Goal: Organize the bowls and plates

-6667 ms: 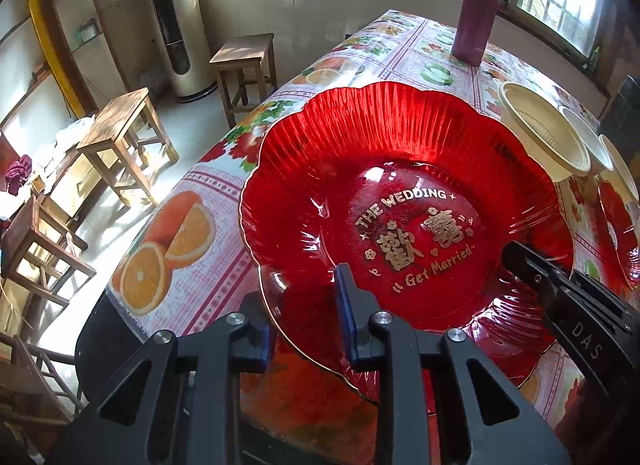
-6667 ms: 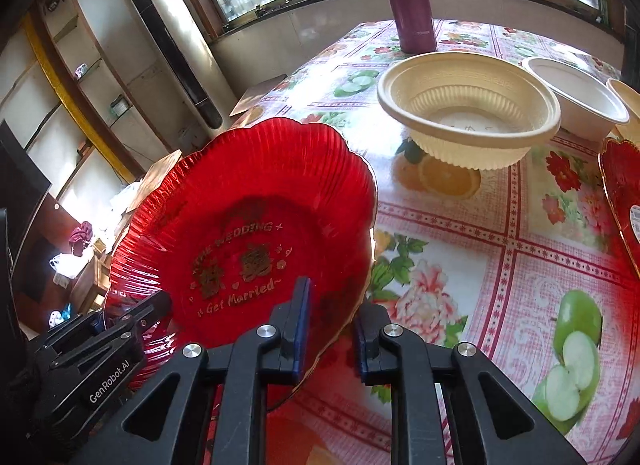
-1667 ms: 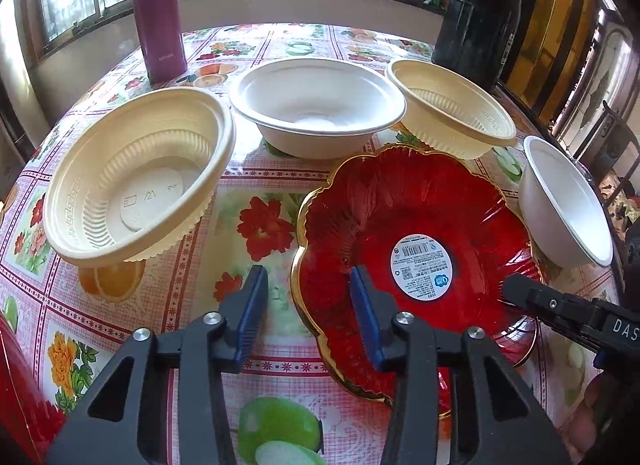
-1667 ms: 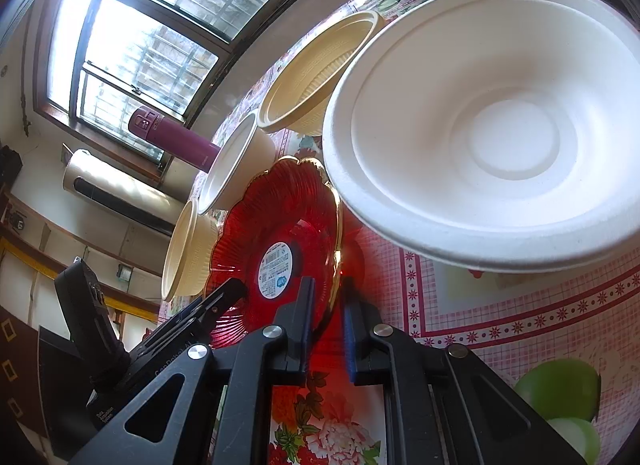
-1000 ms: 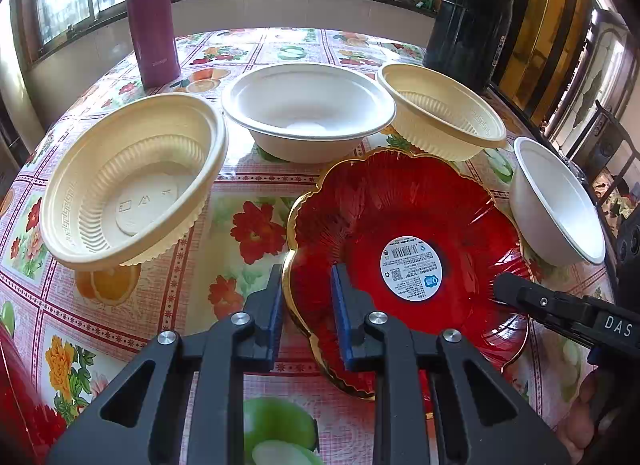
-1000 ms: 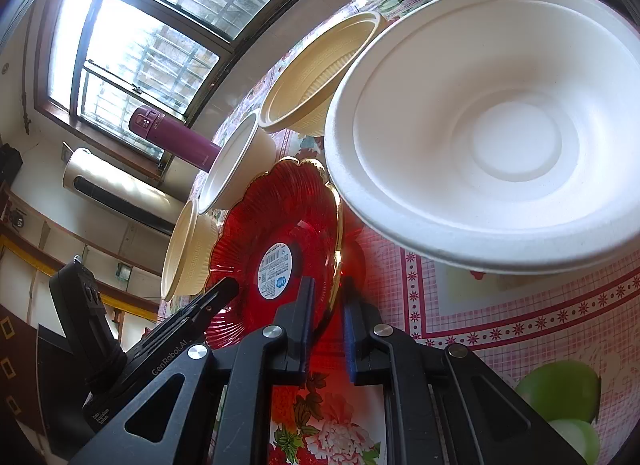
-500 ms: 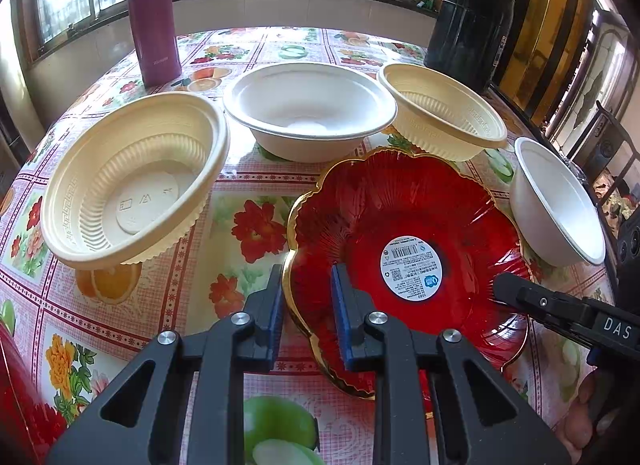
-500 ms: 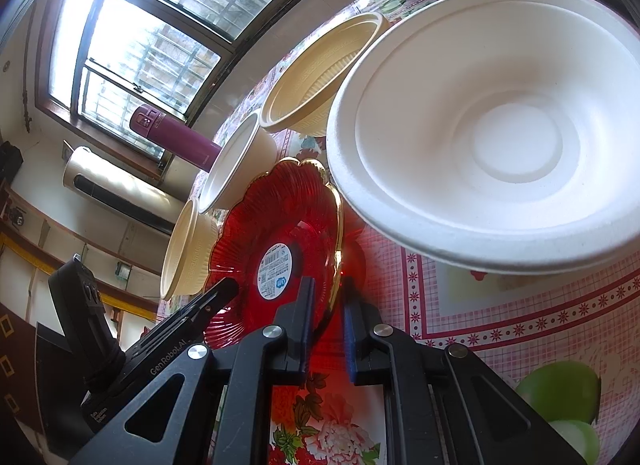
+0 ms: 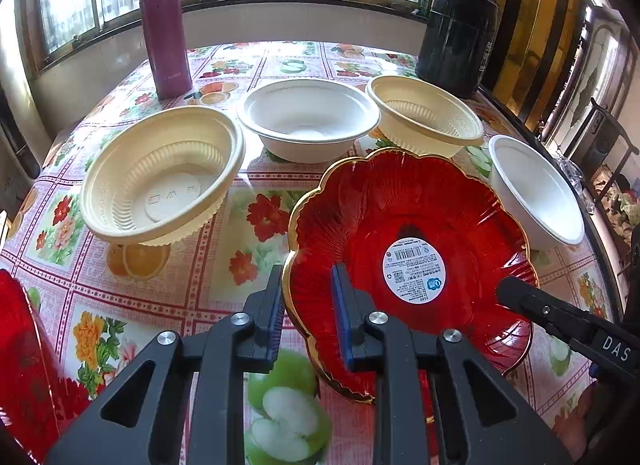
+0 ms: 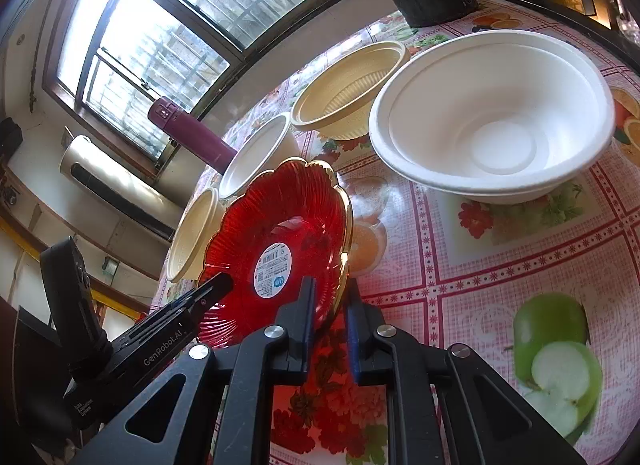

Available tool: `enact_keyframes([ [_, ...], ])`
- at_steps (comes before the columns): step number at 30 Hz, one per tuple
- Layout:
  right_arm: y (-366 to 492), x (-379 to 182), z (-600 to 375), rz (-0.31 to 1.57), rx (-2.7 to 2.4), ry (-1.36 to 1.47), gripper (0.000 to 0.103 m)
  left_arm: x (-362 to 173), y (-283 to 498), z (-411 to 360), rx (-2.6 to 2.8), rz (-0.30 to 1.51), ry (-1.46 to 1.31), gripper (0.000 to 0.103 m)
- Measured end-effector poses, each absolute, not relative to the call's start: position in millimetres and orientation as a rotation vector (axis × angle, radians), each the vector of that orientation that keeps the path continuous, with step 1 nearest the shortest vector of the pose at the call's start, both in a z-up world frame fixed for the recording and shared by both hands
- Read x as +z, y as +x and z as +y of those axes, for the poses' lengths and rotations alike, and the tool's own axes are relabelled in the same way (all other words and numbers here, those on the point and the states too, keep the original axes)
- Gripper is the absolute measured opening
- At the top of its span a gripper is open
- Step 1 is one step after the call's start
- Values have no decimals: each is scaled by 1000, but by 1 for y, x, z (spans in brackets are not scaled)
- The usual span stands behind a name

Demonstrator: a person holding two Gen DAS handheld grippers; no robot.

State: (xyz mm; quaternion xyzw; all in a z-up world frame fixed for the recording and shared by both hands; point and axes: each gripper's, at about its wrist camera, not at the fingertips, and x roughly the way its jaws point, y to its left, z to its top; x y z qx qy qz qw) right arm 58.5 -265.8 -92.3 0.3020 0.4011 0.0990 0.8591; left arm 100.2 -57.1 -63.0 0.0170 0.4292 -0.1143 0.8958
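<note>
A red plate (image 9: 400, 205) with a gold scalloped rim and a round white sticker is held tilted above the flowered tablecloth. My left gripper (image 9: 308, 297) is shut on its near-left rim. In the right wrist view the same red plate (image 10: 280, 217) stands steeply on edge. My right gripper (image 10: 330, 297) pinches the gold rim; its jaws are opening slightly with the rim still between the pads. A cream bowl (image 9: 160, 177), a white bowl (image 9: 308, 117), a second cream bowl (image 9: 424, 117) and a second white bowl (image 9: 536, 193) ring the plate.
Another red plate (image 9: 20, 345) shows at the lower left edge. A purple flask (image 9: 164, 25) and a black canister (image 9: 456, 33) stand at the back by the windows. The table's dark edge (image 9: 596, 225) runs close behind the right white bowl (image 10: 492, 125).
The left jaws first shut on the plate's rim. Since half a second ago both grippers have risen with the plate, which now sits higher and more tilted; the bowls look farther off.
</note>
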Motion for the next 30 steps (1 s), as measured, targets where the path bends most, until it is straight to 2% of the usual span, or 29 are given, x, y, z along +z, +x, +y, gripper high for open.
enact_keyframes([
  [30, -16, -32, -197, 718, 330, 535, 16, 4, 4, 17, -171, 757, -30, 20],
])
